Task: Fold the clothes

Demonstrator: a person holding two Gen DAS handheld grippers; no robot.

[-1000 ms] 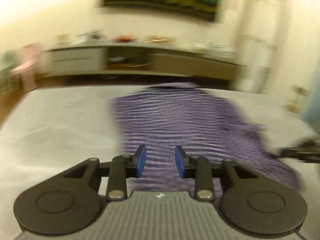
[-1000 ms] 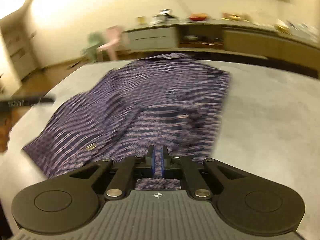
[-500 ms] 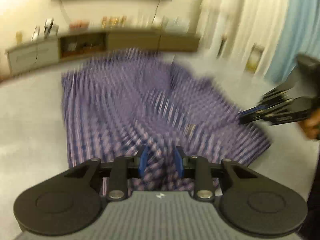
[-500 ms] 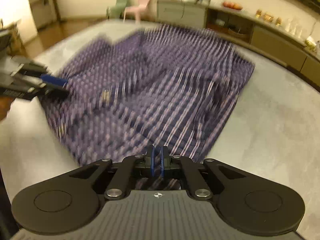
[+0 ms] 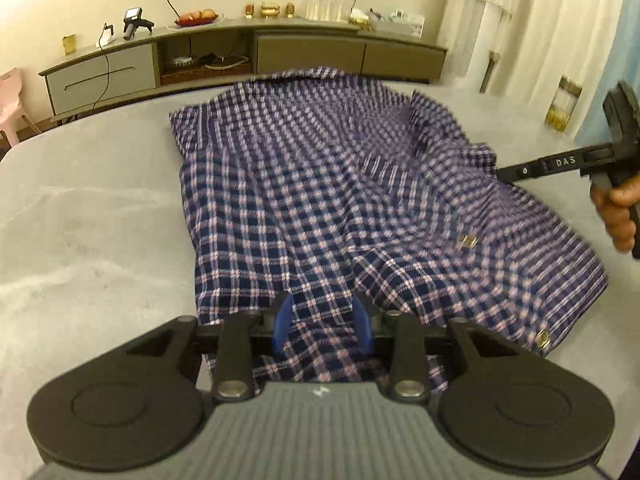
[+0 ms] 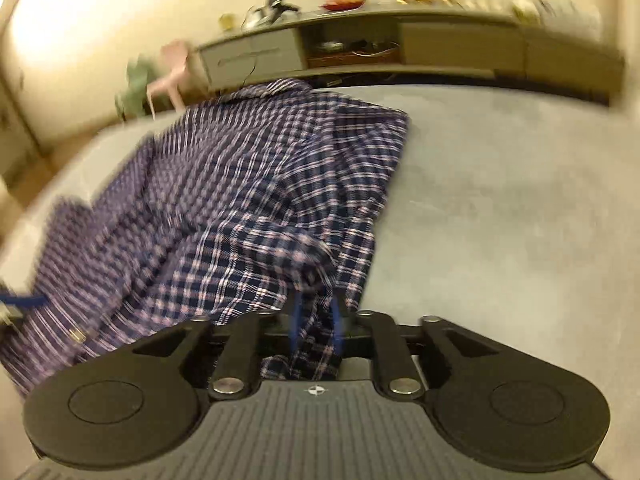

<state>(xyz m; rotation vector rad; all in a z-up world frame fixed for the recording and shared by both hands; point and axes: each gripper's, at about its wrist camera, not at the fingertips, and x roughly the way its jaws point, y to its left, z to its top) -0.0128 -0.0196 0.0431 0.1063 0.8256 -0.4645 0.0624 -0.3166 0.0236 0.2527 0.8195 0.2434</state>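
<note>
Shirt: the checked shirt (image 5: 320,200) lies rumpled on the grey bench (image 5: 88,216), sharp now after the blur half a second ago.
Left claw (image 5: 322,316): parted as before, cloth lying between its blue pads.
Right claw (image 6: 316,316): pressed together a second ago, now parted with a fold of shirt between the pads; a firm grip cannot be told.

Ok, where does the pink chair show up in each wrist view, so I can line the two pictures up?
Left wrist: the pink chair is cut off at the far left edge, beyond the grey table.
Right wrist: the pink chair stands upper left, beside a green chair, blurred.
Shared landmark: the long sideboard behind the plaid shirt.
</note>
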